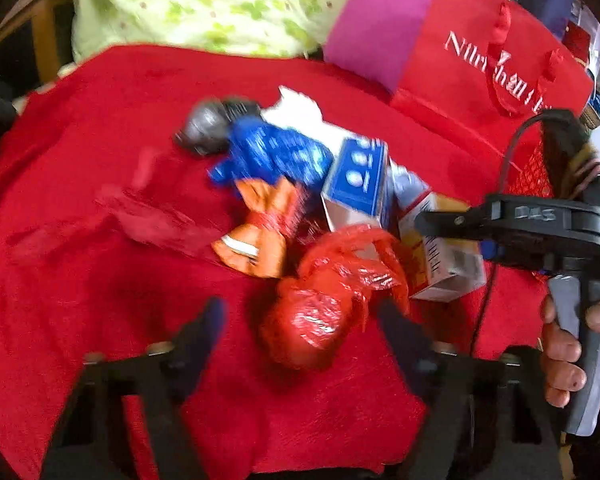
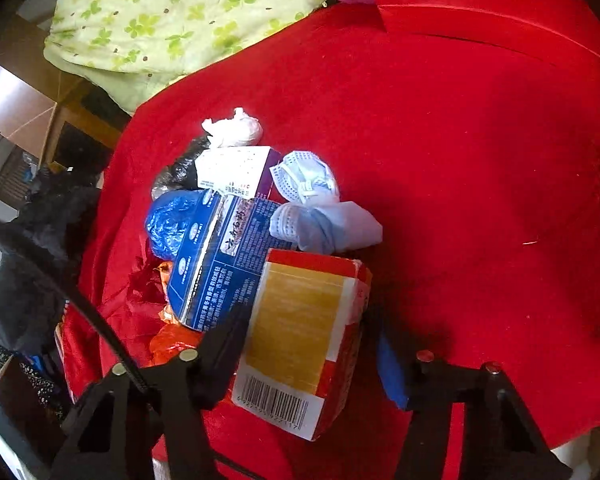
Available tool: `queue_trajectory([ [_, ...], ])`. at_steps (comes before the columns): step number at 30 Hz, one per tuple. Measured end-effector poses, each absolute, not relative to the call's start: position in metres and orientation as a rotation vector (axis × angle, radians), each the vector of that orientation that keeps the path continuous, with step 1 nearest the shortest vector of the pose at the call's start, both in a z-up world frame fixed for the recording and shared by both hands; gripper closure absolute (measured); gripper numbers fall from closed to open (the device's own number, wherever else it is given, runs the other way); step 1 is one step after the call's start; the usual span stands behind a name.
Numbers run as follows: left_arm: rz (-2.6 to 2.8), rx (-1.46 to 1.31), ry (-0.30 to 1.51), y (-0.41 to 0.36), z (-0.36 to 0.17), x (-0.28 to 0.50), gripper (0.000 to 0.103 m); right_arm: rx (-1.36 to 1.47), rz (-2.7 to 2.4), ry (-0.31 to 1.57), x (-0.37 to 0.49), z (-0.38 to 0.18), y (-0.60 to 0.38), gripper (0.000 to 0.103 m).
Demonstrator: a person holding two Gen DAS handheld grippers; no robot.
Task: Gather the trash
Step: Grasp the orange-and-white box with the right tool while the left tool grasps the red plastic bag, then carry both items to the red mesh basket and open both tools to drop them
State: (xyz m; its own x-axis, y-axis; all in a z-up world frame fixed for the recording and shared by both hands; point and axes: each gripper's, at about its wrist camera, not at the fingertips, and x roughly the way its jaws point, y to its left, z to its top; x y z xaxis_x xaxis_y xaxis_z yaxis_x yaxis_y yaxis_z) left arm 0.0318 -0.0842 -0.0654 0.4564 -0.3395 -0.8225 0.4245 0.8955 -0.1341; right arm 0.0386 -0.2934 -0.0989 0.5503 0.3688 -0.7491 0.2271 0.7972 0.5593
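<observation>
A pile of trash lies on a red cloth (image 1: pixel 80 208). In the left wrist view my left gripper (image 1: pixel 300 320) is open, its fingers either side of a crumpled red plastic bag (image 1: pixel 320 312). Behind lie an orange wrapper (image 1: pixel 260 236), a blue wrapper (image 1: pixel 276 156) and a blue box (image 1: pixel 358 184). My right gripper (image 2: pixel 308 340) is open around a red and yellow carton (image 2: pixel 304 336), which also shows in the left wrist view (image 1: pixel 440 256). The blue box (image 2: pixel 220 256), a blue wrapper (image 2: pixel 168 220), a white box (image 2: pixel 236 170), crumpled masks (image 2: pixel 316 204) and tissue (image 2: pixel 236 128) lie beyond.
A red paper bag (image 1: pixel 480 60) stands at the back right beside a pink sheet (image 1: pixel 376 24). A green floral cushion (image 1: pixel 204 0) lies behind the cloth. A red mesh bag (image 1: pixel 532 168) hangs at the right. A wooden chair frame (image 1: pixel 48 36) is at the left.
</observation>
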Motion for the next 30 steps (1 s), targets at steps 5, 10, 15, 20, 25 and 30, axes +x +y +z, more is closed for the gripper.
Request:
queue_trajectory([
  [5, -0.534, 0.040, 1.034, -0.088, -0.073, 0.032, 0.065, 0.696, 0.125, 0.967, 0.020, -0.089, -0.305, 0.043],
  [10, -0.529, 0.035, 0.988, -0.084, -0.057, 0.015, 0.070, 0.697, 0.177, 0.886, -0.011, -0.062, -0.313, 0.043],
  [15, -0.541, 0.057, 0.900, -0.090, -0.018, -0.011, 0.070, 0.673, 0.197, 0.750, -0.051, -0.020, -0.325, 0.043],
  [20, -0.605, 0.095, 0.803, -0.117, 0.033, -0.032, 0.070, 0.675, 0.165, 0.606, -0.099, 0.021, -0.363, 0.043],
  [25, -0.716, 0.149, 0.719, -0.183, 0.071, -0.045, 0.069, 0.705, 0.051, 0.498, -0.144, 0.043, -0.422, 0.043],
  [30, -0.803, 0.188, 0.701, -0.261, 0.086, -0.049, 0.069, 0.776, -0.068, 0.457, -0.172, 0.041, -0.480, 0.043],
])
